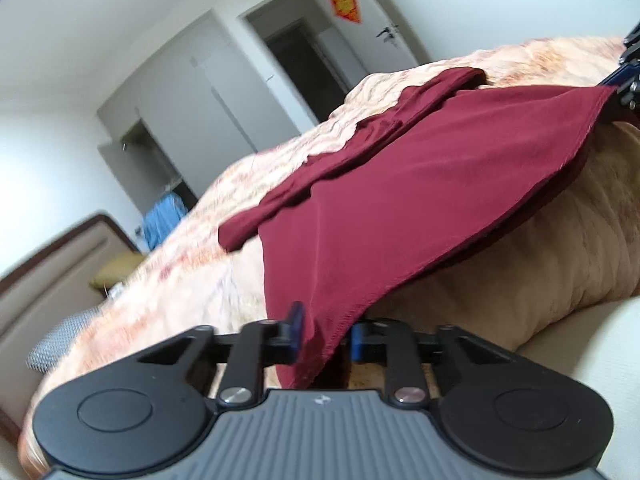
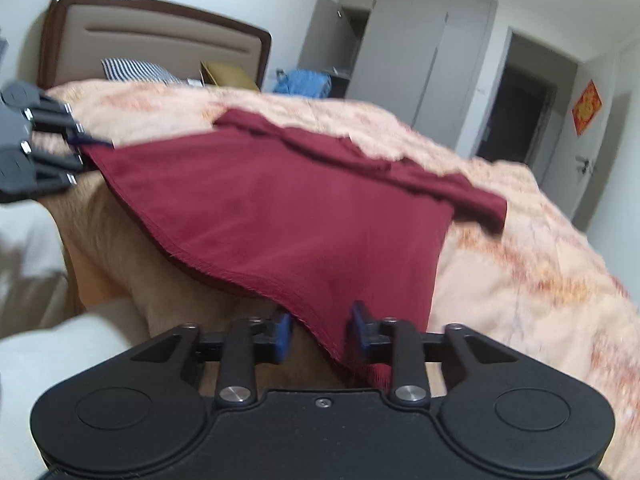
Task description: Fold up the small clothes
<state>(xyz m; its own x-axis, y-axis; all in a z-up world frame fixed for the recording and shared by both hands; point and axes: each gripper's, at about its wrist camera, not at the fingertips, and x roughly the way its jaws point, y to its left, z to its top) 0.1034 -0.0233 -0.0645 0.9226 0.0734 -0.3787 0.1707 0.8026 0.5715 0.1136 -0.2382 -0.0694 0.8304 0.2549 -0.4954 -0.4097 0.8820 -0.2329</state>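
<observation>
A dark red garment [image 1: 400, 200] [image 2: 280, 208] lies spread on the peach blanket of a bed [image 1: 180, 280] [image 2: 520, 280]. Its near hem hangs over the bed's edge, and a sleeve lies folded along its far side. My left gripper [image 1: 327, 332] is shut on one near corner, with the cloth bunched between its blue pads. In the right wrist view that gripper [image 2: 86, 148] holds its corner taut at the far left. My right gripper [image 2: 320, 334] stands open around the other near corner, with a gap showing beside one pad. The left wrist view shows it [image 1: 618, 84] at the far right edge.
A padded headboard [image 2: 160, 36] with a striped pillow [image 2: 132, 70] stands at the bed's head. A blue bundle [image 2: 304, 82], grey wardrobe doors [image 2: 420, 60] and a dark doorway [image 2: 520, 120] lie beyond the bed. The blanket's tan side [image 1: 520, 260] drops below the hem.
</observation>
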